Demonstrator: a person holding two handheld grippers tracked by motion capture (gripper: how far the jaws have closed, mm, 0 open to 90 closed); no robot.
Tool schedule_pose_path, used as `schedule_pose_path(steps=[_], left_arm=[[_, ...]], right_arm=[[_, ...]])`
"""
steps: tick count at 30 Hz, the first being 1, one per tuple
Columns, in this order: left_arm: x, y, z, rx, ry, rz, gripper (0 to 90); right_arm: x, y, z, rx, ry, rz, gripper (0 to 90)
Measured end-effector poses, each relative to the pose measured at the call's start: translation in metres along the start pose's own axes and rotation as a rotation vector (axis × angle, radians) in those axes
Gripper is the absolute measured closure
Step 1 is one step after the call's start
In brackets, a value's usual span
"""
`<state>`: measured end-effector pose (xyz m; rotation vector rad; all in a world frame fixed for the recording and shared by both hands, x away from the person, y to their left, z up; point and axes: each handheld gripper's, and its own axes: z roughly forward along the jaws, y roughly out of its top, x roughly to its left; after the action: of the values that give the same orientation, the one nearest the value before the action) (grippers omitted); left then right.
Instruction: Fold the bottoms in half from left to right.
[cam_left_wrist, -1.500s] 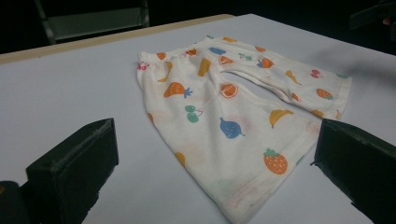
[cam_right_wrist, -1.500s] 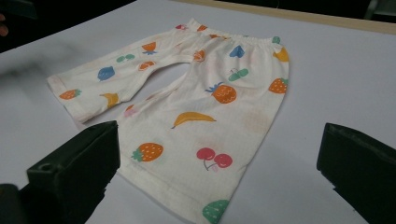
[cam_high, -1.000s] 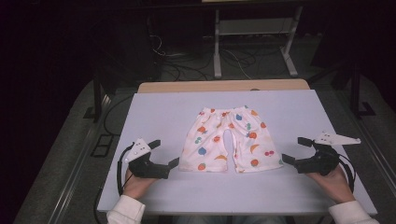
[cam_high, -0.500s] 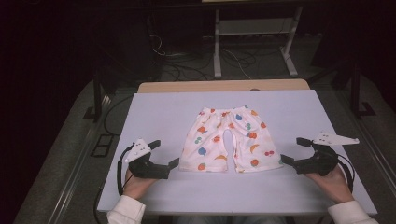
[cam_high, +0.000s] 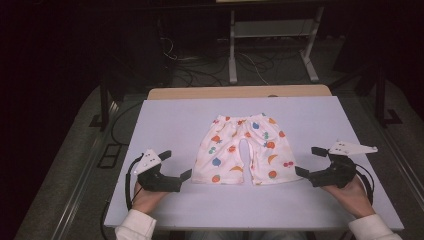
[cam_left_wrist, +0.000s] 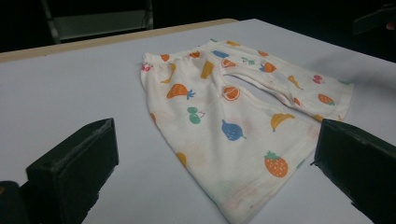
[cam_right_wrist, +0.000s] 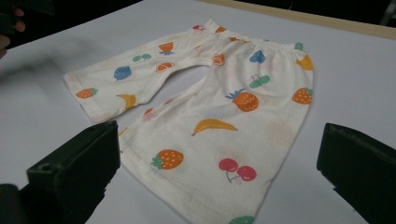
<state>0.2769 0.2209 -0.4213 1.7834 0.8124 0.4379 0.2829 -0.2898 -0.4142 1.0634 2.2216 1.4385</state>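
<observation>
Shorts (cam_high: 242, 150) flat on table (cam_high: 165, 120) btwn left tool (cam_high: 176, 167) & right tool (cam_high: 307, 162), both spread wide, holding nothing.

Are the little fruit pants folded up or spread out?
Spread out. The fruit-print pants lie flat on the white table, both legs apart and the waistband showing.

Your tabletop (cam_high: 165, 125) is a pale lavender-white sheet, with a tan wooden edge (cam_high: 240, 92) showing along its far side. The room beyond it is dark, so you can't make out the walls. Grey floor (cam_high: 65, 165) on both sides of you. A white metal frame with two legs (cam_high: 232, 60) stands behind the tabletop, with loose cables (cam_high: 200, 75) on the floor around its feet. Light falls mostly on the tabletop.
</observation>
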Motion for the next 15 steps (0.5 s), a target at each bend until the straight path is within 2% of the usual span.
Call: schedule_pose_path(steps=[15], left_arm=[[0.000, -0.001, 0.001, 0.002, 0.003, -0.002, 0.0]], right_arm=[[0.010, 0.014, 0.015, 0.033, 0.041, -0.038, 0.0]])
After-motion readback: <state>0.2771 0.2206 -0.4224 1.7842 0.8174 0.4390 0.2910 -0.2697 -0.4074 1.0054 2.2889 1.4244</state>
